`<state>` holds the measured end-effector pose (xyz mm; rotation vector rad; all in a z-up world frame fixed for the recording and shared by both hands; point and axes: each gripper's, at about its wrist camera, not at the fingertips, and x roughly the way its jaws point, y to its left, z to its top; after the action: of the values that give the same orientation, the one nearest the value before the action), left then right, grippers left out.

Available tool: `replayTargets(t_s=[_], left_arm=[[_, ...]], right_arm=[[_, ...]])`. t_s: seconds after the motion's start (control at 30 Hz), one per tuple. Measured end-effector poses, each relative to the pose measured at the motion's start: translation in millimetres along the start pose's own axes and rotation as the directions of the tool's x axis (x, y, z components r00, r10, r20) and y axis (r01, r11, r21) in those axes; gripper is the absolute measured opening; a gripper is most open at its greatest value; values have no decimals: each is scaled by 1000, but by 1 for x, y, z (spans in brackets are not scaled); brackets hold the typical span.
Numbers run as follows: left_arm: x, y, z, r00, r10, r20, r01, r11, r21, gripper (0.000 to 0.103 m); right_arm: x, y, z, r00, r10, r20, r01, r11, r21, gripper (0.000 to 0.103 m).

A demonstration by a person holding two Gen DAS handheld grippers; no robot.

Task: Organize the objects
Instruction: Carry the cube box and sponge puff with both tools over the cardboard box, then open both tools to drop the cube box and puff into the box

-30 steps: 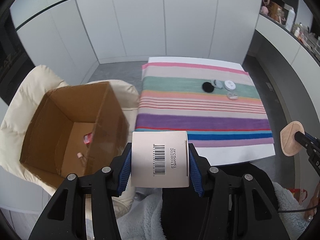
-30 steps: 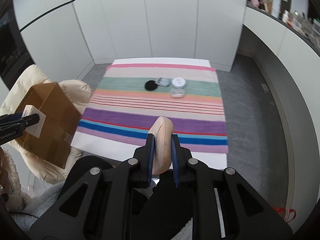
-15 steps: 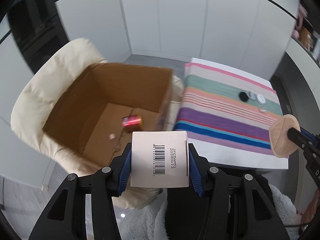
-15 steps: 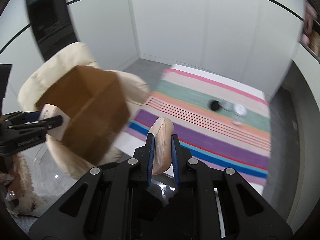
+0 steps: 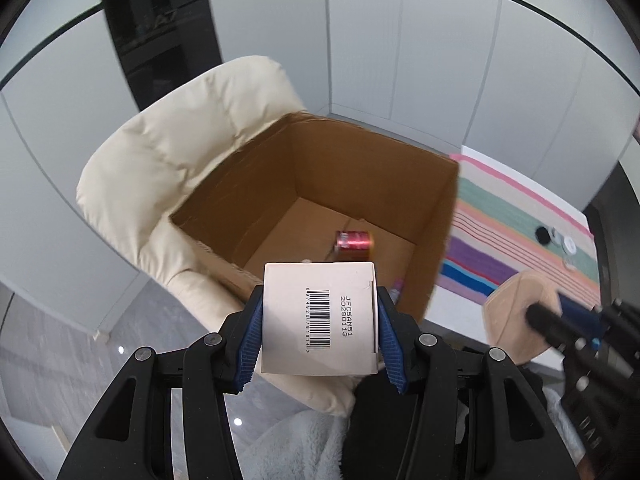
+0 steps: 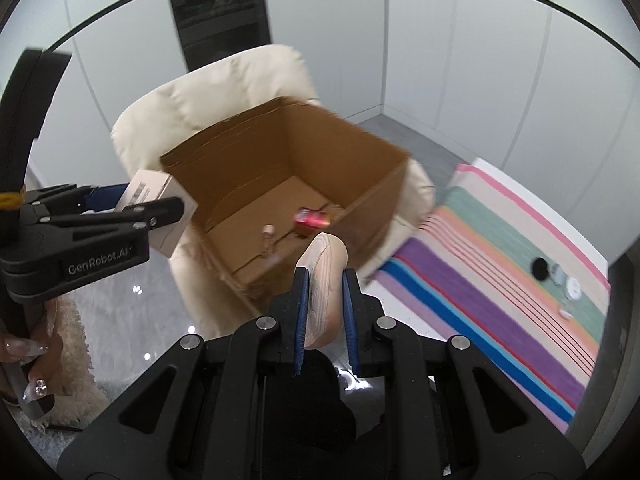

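Note:
My left gripper point(image 5: 320, 316) is shut on a pale pink carton with a barcode point(image 5: 320, 320), held just before the near rim of an open cardboard box point(image 5: 436, 248). The same carton point(image 6: 156, 196) shows in the right wrist view, left of the box point(image 6: 360, 148). My right gripper point(image 6: 325, 280) is shut on a flat beige puff point(image 6: 326, 272), near the box's front corner; the puff point(image 5: 516, 320) also shows at the right of the left wrist view. Inside the box lie a red can point(image 5: 354, 240) and a small pale bottle point(image 6: 267, 236).
The box sits on a cream padded armchair point(image 5: 180, 152). To the right, a table with a striped cloth point(image 6: 500, 264) carries a black disc point(image 6: 539, 268) and small white round items point(image 6: 572, 288). A hand with long nails point(image 6: 32, 364) holds the left gripper. Grey floor lies below.
Both grippers have swung left from the striped table toward the cardboard box, each keeping its object. The box's inside now fills the middle of both views.

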<state>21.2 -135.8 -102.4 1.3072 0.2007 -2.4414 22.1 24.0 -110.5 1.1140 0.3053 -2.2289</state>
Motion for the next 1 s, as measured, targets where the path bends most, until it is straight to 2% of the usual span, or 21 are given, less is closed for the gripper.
replayTargets(t_s=[0.23, 0.5, 0.6, 0.8, 0.87, 0.93, 0.97, 1.0], left_arm=[[27, 13, 23, 1000, 24, -4, -24, 999, -26, 53], [63, 24, 56, 998, 69, -9, -69, 997, -18, 53], [76, 27, 60, 998, 66, -18, -66, 998, -1, 53], [94, 30, 59, 996, 26, -87, -27, 1000, -11, 54], [92, 27, 60, 997, 22, -71, -21, 1000, 16, 59], [84, 21, 61, 998, 52, -38, -50, 998, 47, 83], [80, 19, 62, 998, 60, -20, -58, 997, 58, 94], [74, 15, 62, 998, 66, 9, -66, 995, 73, 97]], right_arm=[[40, 28, 22, 999, 30, -35, -32, 997, -67, 17], [86, 34, 52, 997, 31, -70, -38, 994, -101, 17], [101, 33, 61, 997, 28, -79, -35, 995, -88, 17], [125, 29, 70, 995, 45, -94, -51, 996, -70, 18], [129, 29, 71, 994, 61, -95, -68, 995, -77, 32], [128, 31, 71, 996, 42, -80, -50, 995, -90, 93], [125, 31, 71, 998, 28, -56, -33, 995, -91, 100], [120, 30, 70, 1000, 20, -21, -21, 995, -93, 102]])
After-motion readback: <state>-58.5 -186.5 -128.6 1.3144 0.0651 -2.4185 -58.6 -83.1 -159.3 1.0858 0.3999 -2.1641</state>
